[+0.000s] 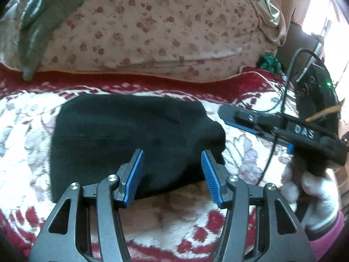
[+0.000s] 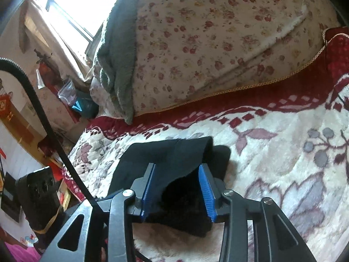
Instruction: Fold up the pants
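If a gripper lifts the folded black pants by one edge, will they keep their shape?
Probably not. The black pants look like soft knit, and one corner already curls up in the right wrist view, so they would likely droop and unfold. They seem light, and the plush blanket should resist sliding.

The pants (image 1: 130,135) between and beyond the fingers (image 1: 133,174) are plain black, with no pattern. Each finger is black with a bright blue ribbed pad. Under the pants, the bed's blanket (image 1: 30,113) is cream with dark red borders, red diamond checks and muted mauve-grey leaves and berries. Beyond the fingers, the quilt (image 1: 165,32) is pale cream strewn with small dark red and tan flowers. A grey-green towel (image 1: 37,28) hangs over it. The person's glove (image 1: 316,198), right of the left fingers, is white above a pink sleeve (image 1: 327,238).
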`<state>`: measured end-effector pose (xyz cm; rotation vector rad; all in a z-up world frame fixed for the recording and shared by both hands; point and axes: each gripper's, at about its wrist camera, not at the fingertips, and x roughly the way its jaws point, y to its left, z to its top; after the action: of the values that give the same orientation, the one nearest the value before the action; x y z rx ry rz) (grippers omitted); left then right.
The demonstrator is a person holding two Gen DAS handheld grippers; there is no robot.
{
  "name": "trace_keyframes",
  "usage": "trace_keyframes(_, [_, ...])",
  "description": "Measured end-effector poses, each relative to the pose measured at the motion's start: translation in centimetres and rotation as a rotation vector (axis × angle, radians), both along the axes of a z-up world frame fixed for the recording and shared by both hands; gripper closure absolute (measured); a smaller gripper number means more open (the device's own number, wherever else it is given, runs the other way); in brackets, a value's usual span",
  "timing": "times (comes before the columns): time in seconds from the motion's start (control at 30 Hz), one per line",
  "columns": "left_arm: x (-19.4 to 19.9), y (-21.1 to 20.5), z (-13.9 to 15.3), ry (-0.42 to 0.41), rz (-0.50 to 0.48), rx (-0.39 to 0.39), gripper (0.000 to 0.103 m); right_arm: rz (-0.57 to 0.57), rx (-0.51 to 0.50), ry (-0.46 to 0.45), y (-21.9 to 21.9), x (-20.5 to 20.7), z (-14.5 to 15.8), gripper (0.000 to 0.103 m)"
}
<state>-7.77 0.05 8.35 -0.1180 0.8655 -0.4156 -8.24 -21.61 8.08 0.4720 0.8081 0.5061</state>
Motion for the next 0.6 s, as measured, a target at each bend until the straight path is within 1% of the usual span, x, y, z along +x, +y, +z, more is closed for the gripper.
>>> trace_keyframes(0.07, [-0.2,0.5,0.3,-0.015,0.016,0.018,0.05,0.006,-0.005,-0.006,0.4,-0.4,0.2,0.065])
trace_keyframes(0.13, [-0.3,0.9,0.4,-0.023,0.027,0.027,0.05,0.007,-0.011,-0.003,0.8,-0.7,0.3,0.06])
trace_keyframes(0.17, [-0.4,1.2,0.5,-0.026,0.034,0.03,0.05,0.006,-0.012,0.001,0.9,-0.8,0.3,0.056])
trace_keyframes(0.2, [-0.5,1.7,0.6,-0.028,0.043,0.033,0.05,0.005,-0.013,0.006,1.0,-1.0,0.3,0.055])
trace_keyframes(0.33, [-0.6,3.9,0.5,-0.02,0.086,0.032,0.05,0.0,-0.034,0.019,0.9,-1.3,0.3,0.054])
trace_keyframes(0.43, [-0.3,6.0,0.0,-0.013,0.143,0.023,0.05,-0.01,-0.045,0.042,0.7,-1.2,-0.3,0.054])
trace_keyframes(0.53, [0.1,7.9,-0.6,0.018,0.197,0.003,0.05,0.008,-0.042,0.057,0.9,-0.7,-1.3,0.054])
trace_keyframes(0.57, [0.2,8.5,-0.7,0.025,0.214,-0.003,0.05,0.011,-0.047,0.066,1.1,-0.6,-1.7,0.054])
trace_keyframes(0.6, [0.3,9.1,-0.7,0.03,0.235,-0.008,0.05,0.015,-0.047,0.072,1.2,-0.4,-2.3,0.058])
